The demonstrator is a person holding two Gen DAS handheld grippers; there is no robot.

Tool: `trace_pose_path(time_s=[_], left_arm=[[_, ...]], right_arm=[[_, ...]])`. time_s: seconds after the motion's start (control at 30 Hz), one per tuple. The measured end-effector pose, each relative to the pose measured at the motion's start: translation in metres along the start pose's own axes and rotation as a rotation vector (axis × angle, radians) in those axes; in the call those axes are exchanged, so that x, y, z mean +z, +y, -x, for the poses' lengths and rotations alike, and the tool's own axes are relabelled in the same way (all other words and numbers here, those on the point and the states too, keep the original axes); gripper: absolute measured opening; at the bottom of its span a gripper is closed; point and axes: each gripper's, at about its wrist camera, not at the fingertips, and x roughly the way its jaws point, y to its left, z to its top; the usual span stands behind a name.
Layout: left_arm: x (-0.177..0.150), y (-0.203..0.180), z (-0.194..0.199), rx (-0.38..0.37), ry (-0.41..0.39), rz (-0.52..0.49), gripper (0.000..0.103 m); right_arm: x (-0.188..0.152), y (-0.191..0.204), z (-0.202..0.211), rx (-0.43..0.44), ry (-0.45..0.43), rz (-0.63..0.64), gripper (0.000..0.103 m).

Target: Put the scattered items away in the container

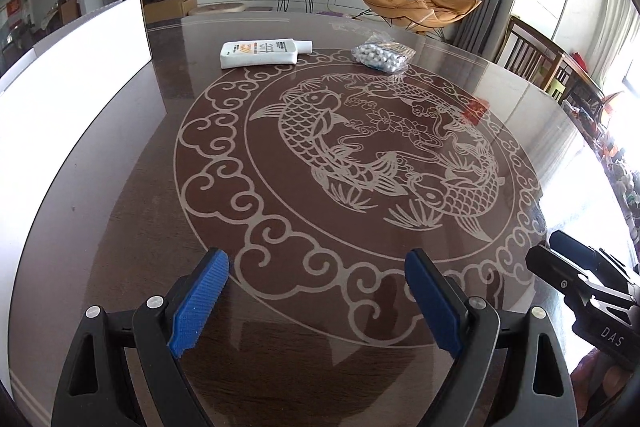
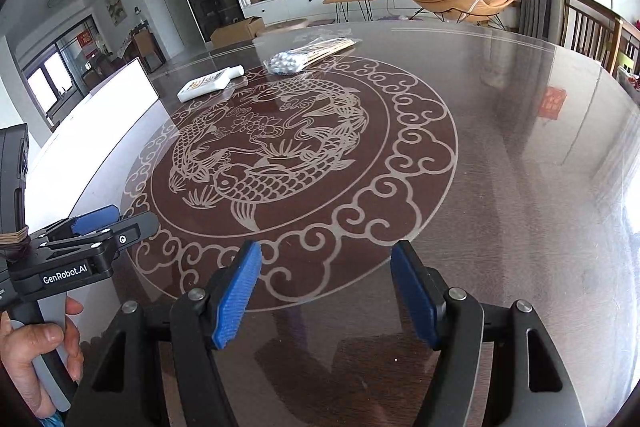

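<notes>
Two items left out on the far side of the table [image 1: 120, 187]: a white bottle [image 1: 262, 53] lying flat, and just to its right, apart from it, a clear bag of cotton swabs [image 1: 382, 57]. Both resting at the far rim of the koi pattern [image 1: 380, 155] under the glossy top. White container [image 1: 76, 83] standing along the left edge, its near wall bright and washed out; inside not visible.

Left tool [image 1: 316, 297] hanging low over the near table, jaws wide, nothing between the blue pads [image 1: 200, 307]. Right tool [image 2: 326, 293] beside it, likewise wide and empty. Left hand [image 2: 40, 351] wrapped round its handle, seen in the right view.

Likely step: reaching out for a first item, nothing yet gripped. Bottle closest to the container, so probably best taken by the left tool: come down across its narrow width, pads on the flat sides, close firmly since smooth plastic may slip. Bag better pinched at the bundle of swabs, not the loose film, which could slide or tear. Worth lifting clear of the glassy surface before swinging left over the container wall.
</notes>
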Motion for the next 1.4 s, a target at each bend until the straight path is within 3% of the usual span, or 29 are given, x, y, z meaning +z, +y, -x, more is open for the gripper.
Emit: trace_pose_path(time_s=[0.27, 0.5, 1.4], left_arm=[[-0.0017, 0.0010, 0.0005, 0.001, -0.022, -0.001, 0.091], [-0.0005, -0.0041, -0.0030, 0.014, -0.011, -0.027, 0.097], [0.0005, -0.0036, -0.0049, 0.010, -0.008, -0.033, 0.100]], right_arm=[[-0.0013, 0.0020, -0.0011, -0.011, 0.004, 0.010, 0.069], [-0.0014, 0.0033, -0.0018, -0.020, 0.006, 0.017, 0.069], [-0.0017, 0.0042, -0.0018, -0.024, 0.007, 0.020, 0.069]])
